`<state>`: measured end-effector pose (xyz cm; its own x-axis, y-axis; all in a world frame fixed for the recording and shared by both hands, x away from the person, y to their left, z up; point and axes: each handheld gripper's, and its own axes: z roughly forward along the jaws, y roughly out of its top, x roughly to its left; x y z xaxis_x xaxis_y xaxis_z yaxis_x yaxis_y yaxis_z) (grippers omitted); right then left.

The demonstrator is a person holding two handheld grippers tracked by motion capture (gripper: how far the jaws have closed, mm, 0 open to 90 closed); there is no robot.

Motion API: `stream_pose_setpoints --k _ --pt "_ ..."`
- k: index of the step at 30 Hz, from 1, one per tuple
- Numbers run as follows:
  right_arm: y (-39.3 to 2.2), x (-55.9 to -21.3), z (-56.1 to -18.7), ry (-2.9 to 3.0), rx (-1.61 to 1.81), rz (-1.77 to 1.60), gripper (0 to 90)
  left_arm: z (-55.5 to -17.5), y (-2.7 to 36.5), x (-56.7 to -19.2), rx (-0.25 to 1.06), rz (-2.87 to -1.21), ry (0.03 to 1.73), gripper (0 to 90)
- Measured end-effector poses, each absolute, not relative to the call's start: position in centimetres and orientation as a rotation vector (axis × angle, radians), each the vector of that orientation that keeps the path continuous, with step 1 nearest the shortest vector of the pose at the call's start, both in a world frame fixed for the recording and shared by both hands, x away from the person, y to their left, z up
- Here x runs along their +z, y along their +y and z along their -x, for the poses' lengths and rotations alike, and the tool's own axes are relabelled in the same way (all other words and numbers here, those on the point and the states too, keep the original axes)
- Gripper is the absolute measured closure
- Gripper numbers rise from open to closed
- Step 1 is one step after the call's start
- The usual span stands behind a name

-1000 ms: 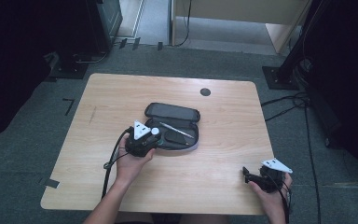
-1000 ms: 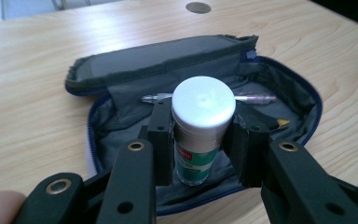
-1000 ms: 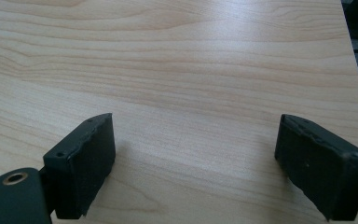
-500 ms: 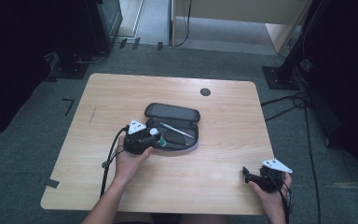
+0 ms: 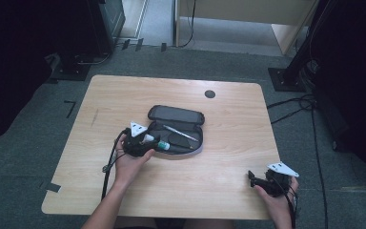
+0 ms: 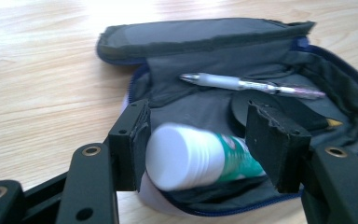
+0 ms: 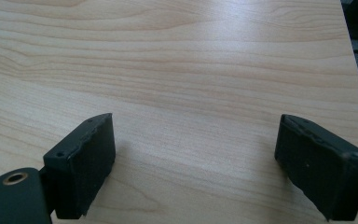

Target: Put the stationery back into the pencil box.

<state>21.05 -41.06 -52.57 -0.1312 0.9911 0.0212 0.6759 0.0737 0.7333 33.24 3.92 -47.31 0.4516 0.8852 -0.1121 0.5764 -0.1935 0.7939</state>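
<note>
1. Your left gripper (image 6: 198,140) has just been opening — its jaws now stand apart on either side of the glue stick (image 6: 200,156), the left pad close against the white cap and the right pad clear of the green body. Treat the release as nearly done; let the jaws widen a little more before you move.

2. The glue stick lies in the pencil case (image 5: 175,130), along its edge at 6 o'clock, cap towards 9 o'clock. Check that it rests fully inside the zip line and does not hang over the rim.

3. Back the gripper straight out towards 7 o'clock, low and slow, so neither pad drags the cap and rolls the stick out.

4. Keep clear of the pen (image 6: 251,86) lying deeper in the case towards 12 o'clock.

5. Your right gripper (image 5: 262,183) sits near the surface's (image 5: 124,95) corner at 5 o'clock, jaws wide apart with nothing between them — leave it parked there.
</note>
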Motion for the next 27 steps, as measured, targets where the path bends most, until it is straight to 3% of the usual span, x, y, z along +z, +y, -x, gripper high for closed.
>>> stream_pose_setpoints --k 11,20,27 --pt "-41.0 -52.6 -21.0 1.856 0.832 -1.65 13.0 -33.0 5.1 -46.9 0.512 -1.857 1.24 38.4" --pt "-41.0 -52.6 -21.0 1.854 0.835 -1.655 13.0 -30.8 8.9 -46.4 0.449 -1.781 1.232 75.4" --pt "-41.0 -52.6 -21.0 1.854 0.834 -1.654 13.0 -30.5 8.2 -47.3 0.381 -1.828 1.245 73.7"
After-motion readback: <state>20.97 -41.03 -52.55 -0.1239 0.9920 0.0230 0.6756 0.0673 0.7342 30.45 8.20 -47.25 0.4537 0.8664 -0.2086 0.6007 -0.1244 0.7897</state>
